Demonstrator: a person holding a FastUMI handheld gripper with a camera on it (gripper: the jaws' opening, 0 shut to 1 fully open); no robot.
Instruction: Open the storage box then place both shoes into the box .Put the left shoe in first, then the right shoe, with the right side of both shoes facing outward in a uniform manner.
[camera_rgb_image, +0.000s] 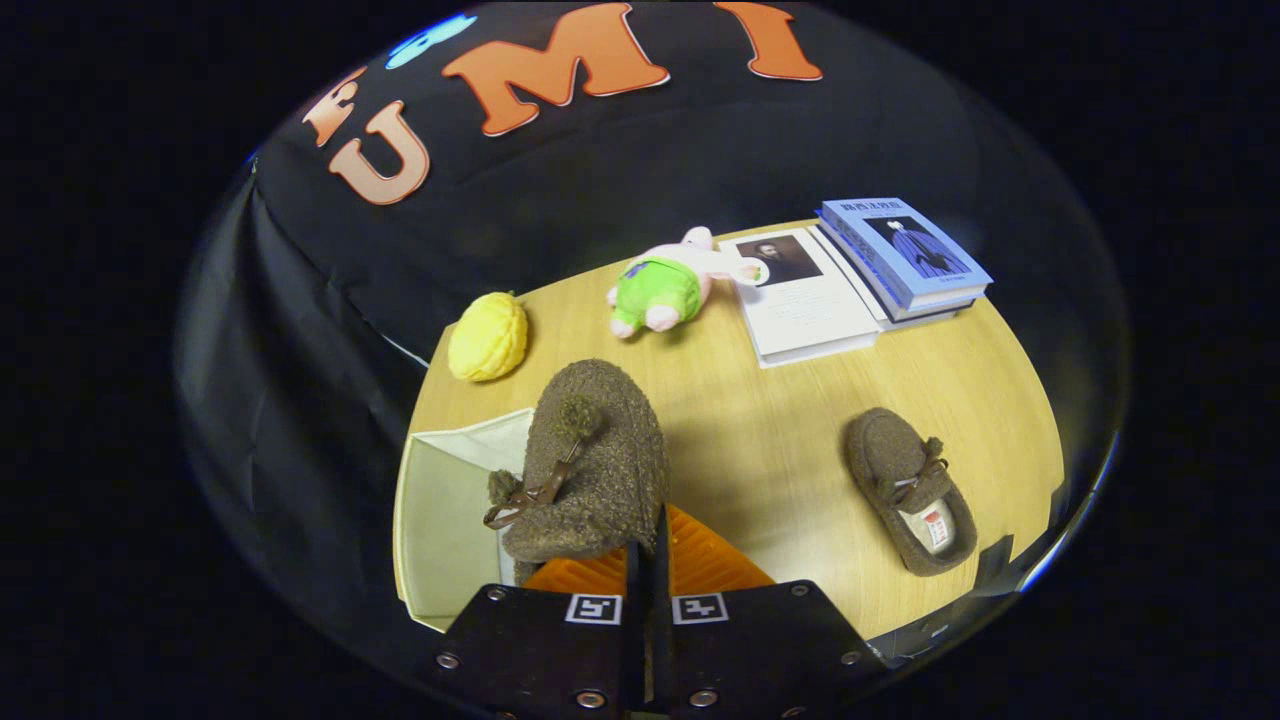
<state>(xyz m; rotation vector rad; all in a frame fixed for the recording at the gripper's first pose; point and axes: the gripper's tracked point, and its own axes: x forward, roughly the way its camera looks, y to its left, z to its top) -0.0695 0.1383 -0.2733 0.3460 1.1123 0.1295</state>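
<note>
A brown fuzzy fleece slipper shoe with a pompom lace (590, 465) hangs in the gripper (650, 545), whose two fingers are drawn narrowly together and pinch the shoe's rear edge between them. The shoe is held toe-away, above the near-left corner of the light wooden desk (760, 440), partly over the open cream fabric storage box (450, 510) that stands at that corner with its opening upward. Whether the shoe touches the box cannot be told. The second brown fuzzy shoe (908, 488) lies flat on the desk near its right edge, well apart from the box, with its opening and inner label facing up. Toward the far-left corner sits a yellow knobbly ball (488, 337). Along the far edge lies a pink plush toy in a green garment (668, 282), and beside it, at the far-right corner, a white book (805, 300) and a stack of blue-covered books (905, 255).
</note>
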